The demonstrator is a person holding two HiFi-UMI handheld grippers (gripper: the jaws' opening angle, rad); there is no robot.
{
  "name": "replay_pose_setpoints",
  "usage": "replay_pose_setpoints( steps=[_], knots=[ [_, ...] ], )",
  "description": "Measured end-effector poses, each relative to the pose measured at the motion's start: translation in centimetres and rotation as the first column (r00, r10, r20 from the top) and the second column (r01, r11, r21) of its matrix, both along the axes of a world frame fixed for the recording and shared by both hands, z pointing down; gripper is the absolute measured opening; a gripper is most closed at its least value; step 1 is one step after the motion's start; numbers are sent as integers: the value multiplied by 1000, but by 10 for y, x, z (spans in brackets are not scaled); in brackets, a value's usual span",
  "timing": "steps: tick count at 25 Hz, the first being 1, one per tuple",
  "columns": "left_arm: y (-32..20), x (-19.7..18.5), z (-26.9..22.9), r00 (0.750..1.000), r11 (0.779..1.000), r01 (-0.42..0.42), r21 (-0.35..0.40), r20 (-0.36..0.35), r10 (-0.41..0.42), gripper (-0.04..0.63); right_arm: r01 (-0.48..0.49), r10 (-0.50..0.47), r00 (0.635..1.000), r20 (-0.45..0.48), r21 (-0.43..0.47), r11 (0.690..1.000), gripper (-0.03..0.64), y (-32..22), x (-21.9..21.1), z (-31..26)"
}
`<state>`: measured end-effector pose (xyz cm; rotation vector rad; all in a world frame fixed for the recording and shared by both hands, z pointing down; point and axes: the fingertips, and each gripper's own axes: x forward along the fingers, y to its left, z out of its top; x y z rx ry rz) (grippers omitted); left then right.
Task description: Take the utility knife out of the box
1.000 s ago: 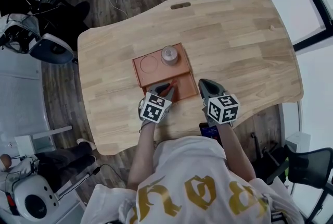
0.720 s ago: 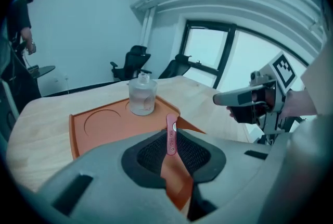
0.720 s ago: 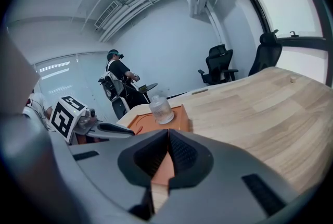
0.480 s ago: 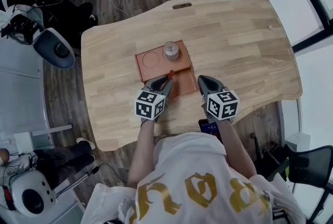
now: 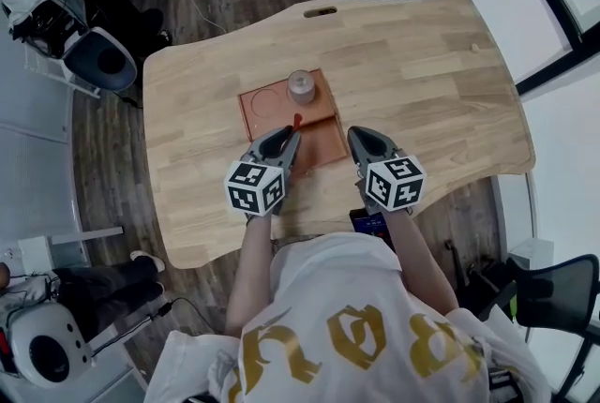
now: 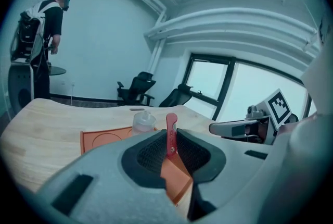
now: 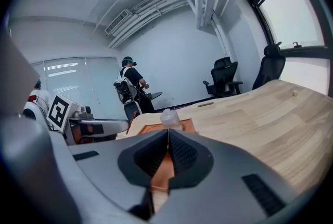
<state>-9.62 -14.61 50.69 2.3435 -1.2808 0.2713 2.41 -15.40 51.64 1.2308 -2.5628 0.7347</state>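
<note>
A: Which step is to be entered as in hand?

B: The lift-out. Over the wooden table (image 5: 422, 64), above the near compartment of the orange box (image 5: 246, 115), the left gripper (image 5: 281, 144) is seen clenched on the red utility knife (image 6: 170, 126). The knife is held upright between the jaws, tip uppermost. Whether its lower end is quite clear of the box wall cannot be told.

A: And the right gripper?

B: The right gripper (image 5: 362, 141) is recorded just right of the box, its jaws pressed together with nothing held.

A: What is called for next?

B: It is judged that the knife is to be raised clear of the rim and carried to bare table beside the box. Only a narrow part is pinched, so a twist or slip is to be guarded against.

A: Containers and contents?

B: In the far section of the box, a round recess (image 5: 265, 97) is noted at left, empty. At right a clear lidded jar (image 5: 301, 85) is stood upright, and its contents cannot be made out. Nothing is seen in the near compartment, though part of it is hidden by the left gripper.
</note>
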Motion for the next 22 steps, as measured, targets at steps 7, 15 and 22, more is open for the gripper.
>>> replay_pose_setpoints(
  steps=[7,15,22],
  knots=[
    [14,-10,-40,997,993,52,107,-53,-47,60,-17,17,1000,-3,59,998,12,3,3,-15],
    [31,-27,-54,992,979,118,165,-59,-109,60,4,1,999,-37,135,991,12,20,-3,-34],
    [40,-28,-69,992,966,127,226,-47,-119,60,-54,59,998,-15,229,972,11,22,1,-60]
  ],
)
